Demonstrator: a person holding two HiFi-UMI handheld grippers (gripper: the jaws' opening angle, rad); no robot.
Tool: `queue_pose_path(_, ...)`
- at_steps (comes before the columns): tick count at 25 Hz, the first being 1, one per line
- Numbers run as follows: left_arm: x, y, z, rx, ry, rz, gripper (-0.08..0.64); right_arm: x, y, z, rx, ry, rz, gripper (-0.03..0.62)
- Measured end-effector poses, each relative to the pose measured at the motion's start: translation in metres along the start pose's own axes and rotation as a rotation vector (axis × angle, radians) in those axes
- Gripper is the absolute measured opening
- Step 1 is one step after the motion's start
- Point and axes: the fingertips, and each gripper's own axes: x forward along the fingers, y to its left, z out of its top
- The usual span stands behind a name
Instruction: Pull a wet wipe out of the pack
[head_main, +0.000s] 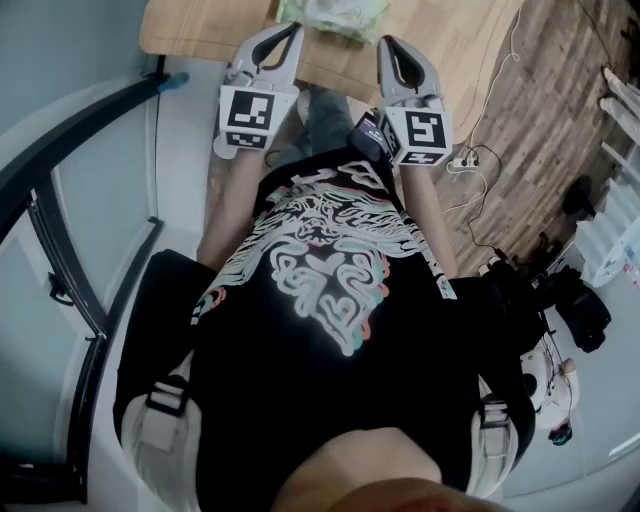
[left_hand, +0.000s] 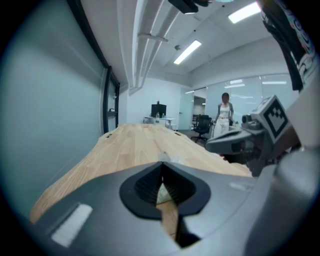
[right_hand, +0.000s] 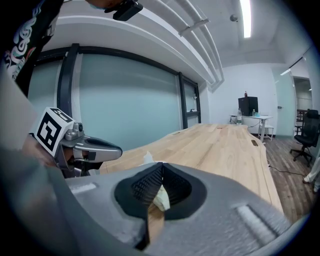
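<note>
Closed and empty, the grey left gripper (head_main: 296, 28) and grey right gripper (head_main: 384, 42) seem to reach for the soft green wipe pack (head_main: 335, 15) at 12 o'clock; one must open next.

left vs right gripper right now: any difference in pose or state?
Lean: in the head view the left gripper tilts toward the right and the right gripper toward the left, so they converge on the pack.
Reach: the left gripper's tip overlaps the pack's near edge, while the right gripper's tip sits just short of its near corner.
Shared: both have their jaws shut with nothing between them, above the wooden table.
</note>
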Motion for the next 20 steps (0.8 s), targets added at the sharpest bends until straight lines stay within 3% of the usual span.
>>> queue_pose_path(20,0.034,-0.008,-0.026,-0.009,0.067,-0.06,-0.011,0.047,0.004,-0.028,0.029,0.099,0.085,0.002)
